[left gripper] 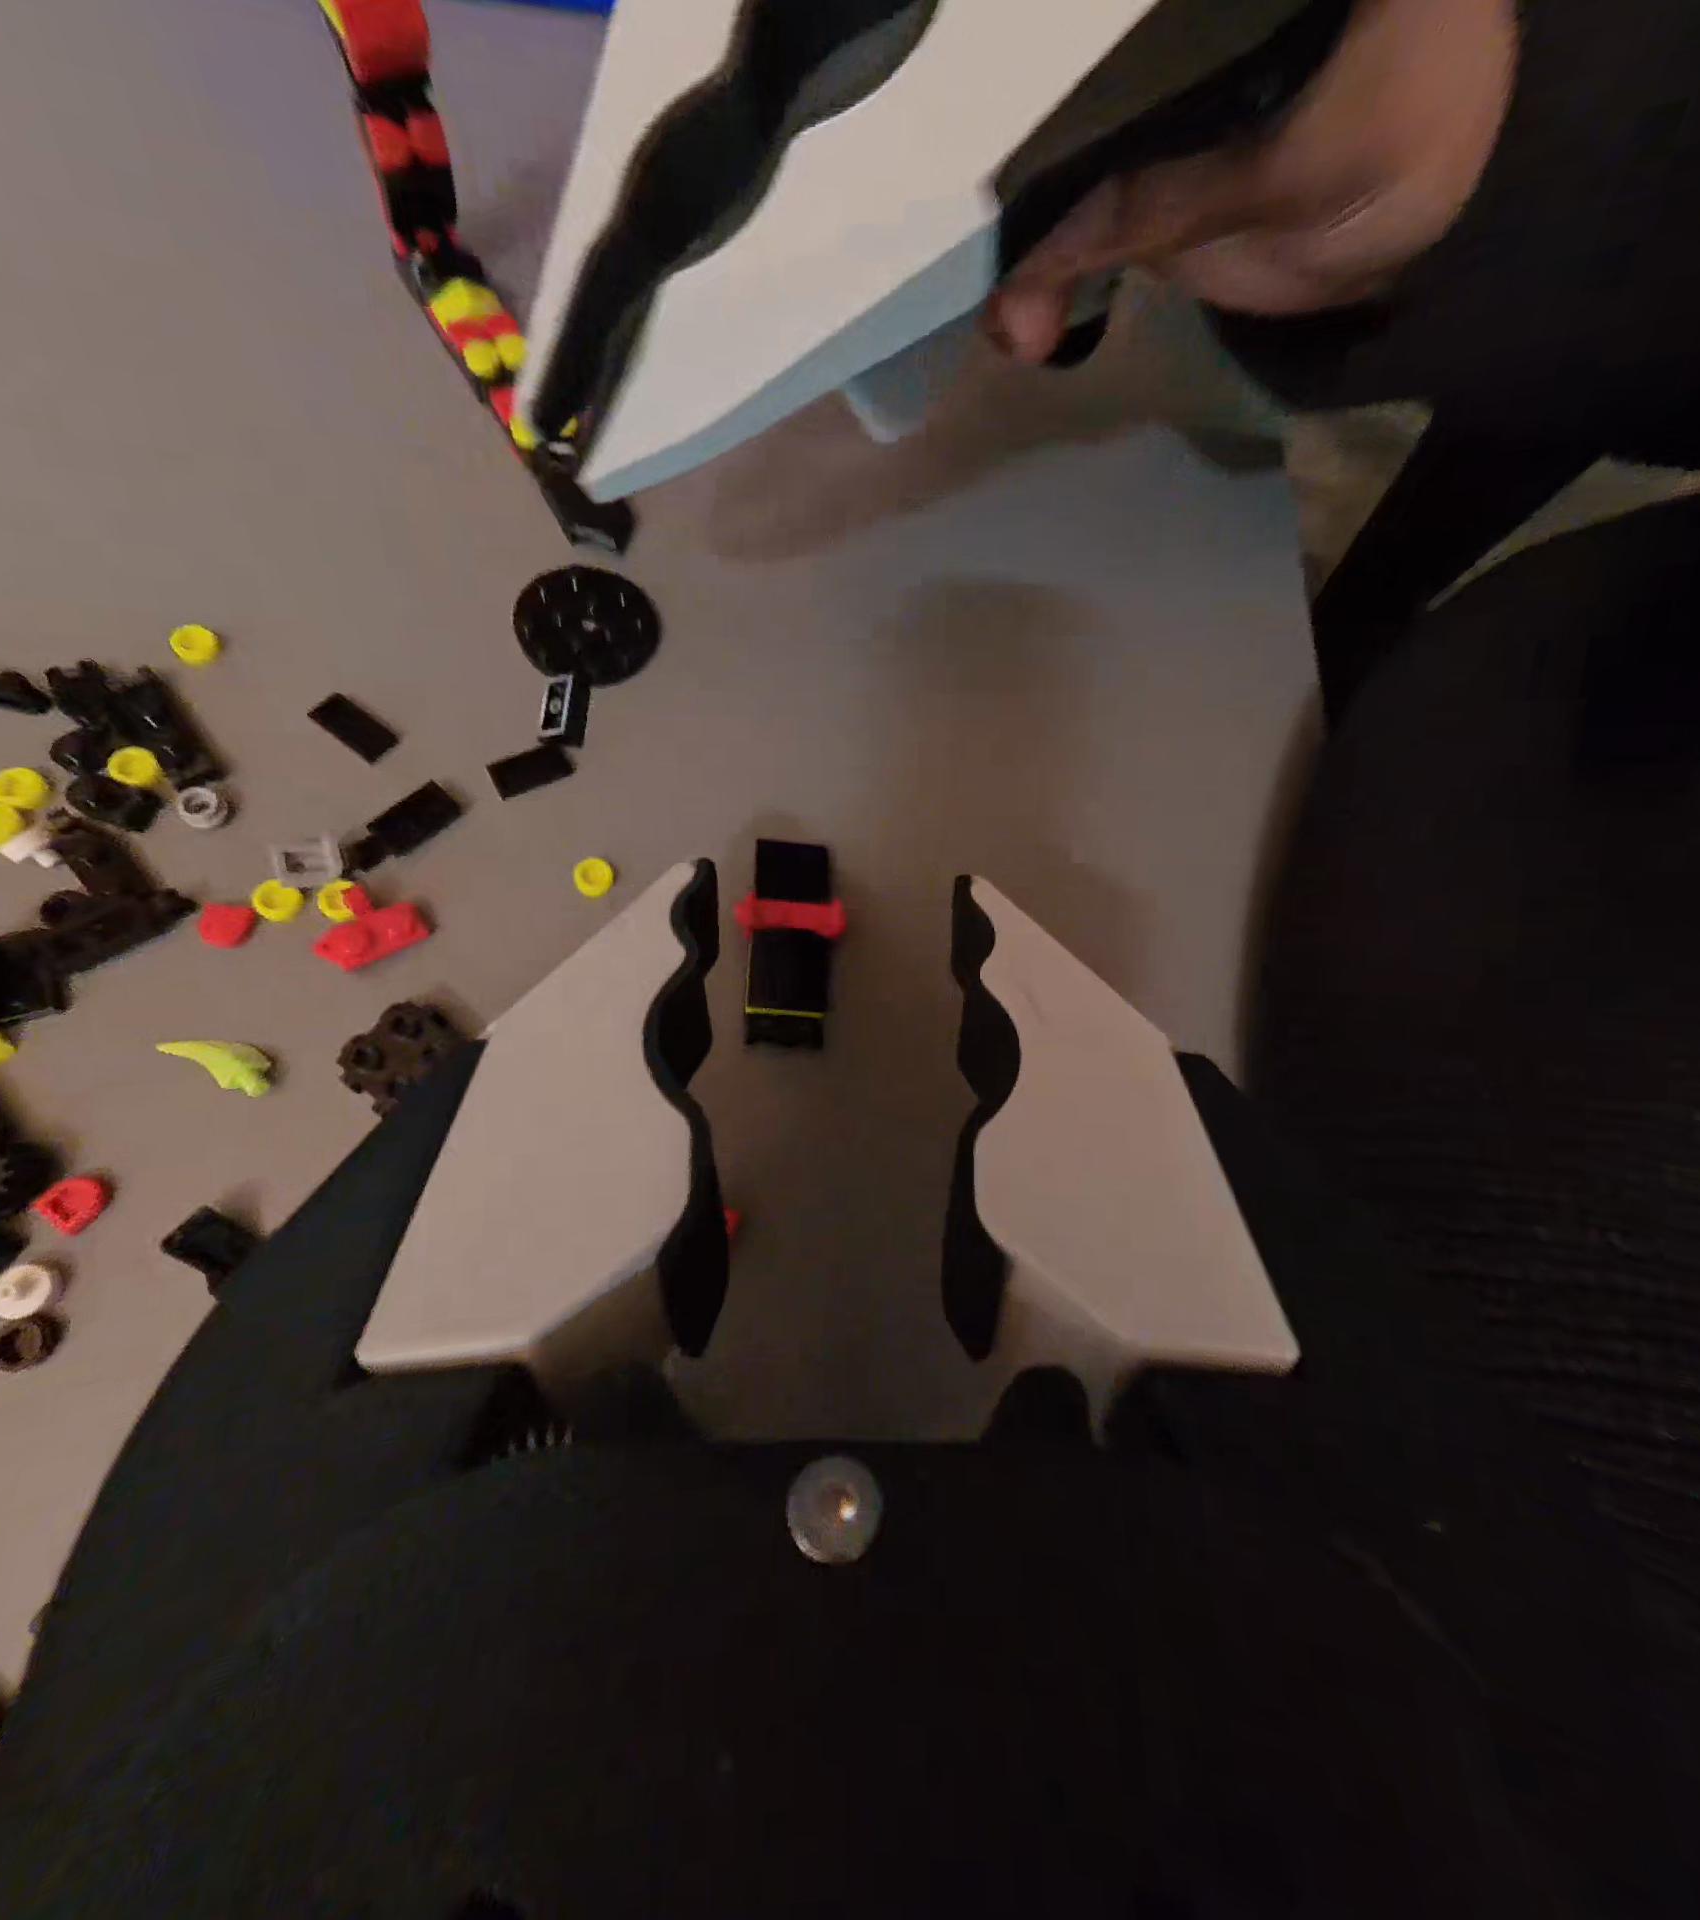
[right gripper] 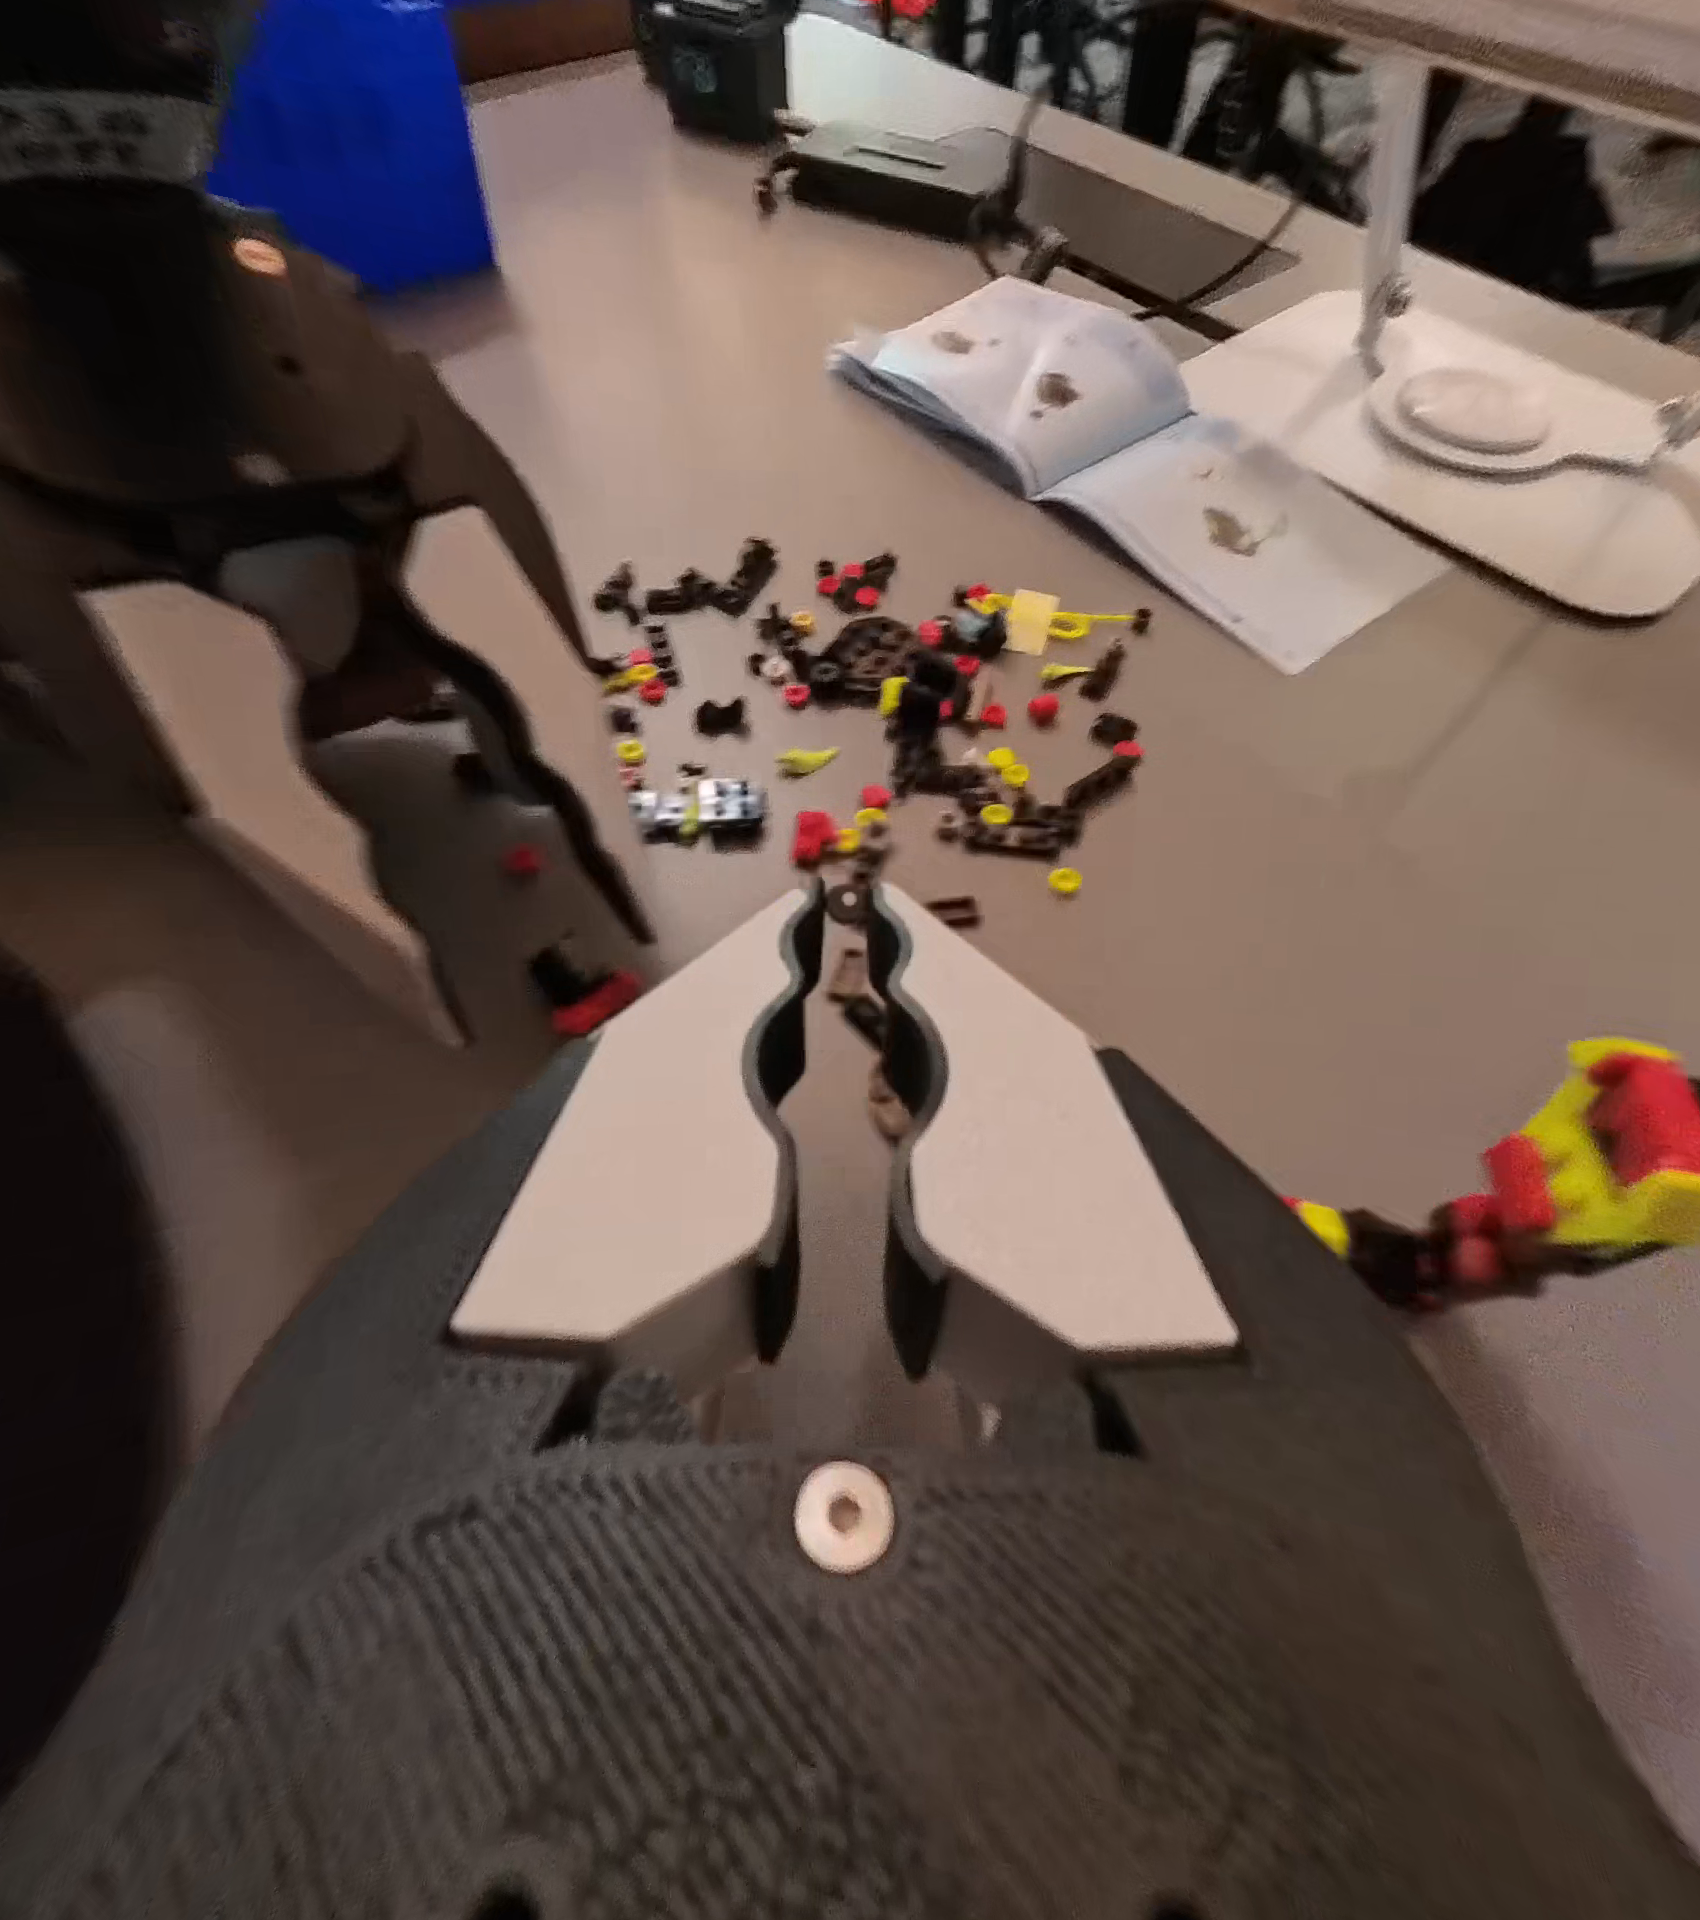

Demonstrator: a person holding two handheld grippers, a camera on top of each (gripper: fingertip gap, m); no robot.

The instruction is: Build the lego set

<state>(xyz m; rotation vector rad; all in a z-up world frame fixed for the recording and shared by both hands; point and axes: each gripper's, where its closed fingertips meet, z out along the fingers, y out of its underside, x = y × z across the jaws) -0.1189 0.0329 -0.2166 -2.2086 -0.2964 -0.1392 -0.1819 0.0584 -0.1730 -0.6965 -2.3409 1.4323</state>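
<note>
My left gripper point(left gripper: 835, 883) is open and empty, low over the grey table point(left gripper: 981, 675). A small black piece with a red clip point(left gripper: 789, 940) lies on the table between its fingertips, touching neither. It also shows in the right wrist view point(right gripper: 586, 997), under the left gripper point(right gripper: 555, 977). A long red, yellow and black lego assembly point(left gripper: 410, 177) runs across the table. My right gripper point(left gripper: 555, 431) point(right gripper: 846, 909) is nearly closed around its black tail end point(right gripper: 872, 1039). The assembly's head point(right gripper: 1604, 1153) sticks out to the right.
Several loose black, red and yellow pieces point(left gripper: 119, 873) point(right gripper: 877, 707) are scattered on the left. A black round disc point(left gripper: 586, 623) lies near the assembly's tail. An open booklet point(right gripper: 1085, 436), a white stand base point(right gripper: 1500, 447) and a blue object point(right gripper: 347, 135) lie farther back. The tips of one gripper are about 8 cm away from the tips of the other. About 7 cm separates my right fingertips from the black round disc point(left gripper: 586, 623).
</note>
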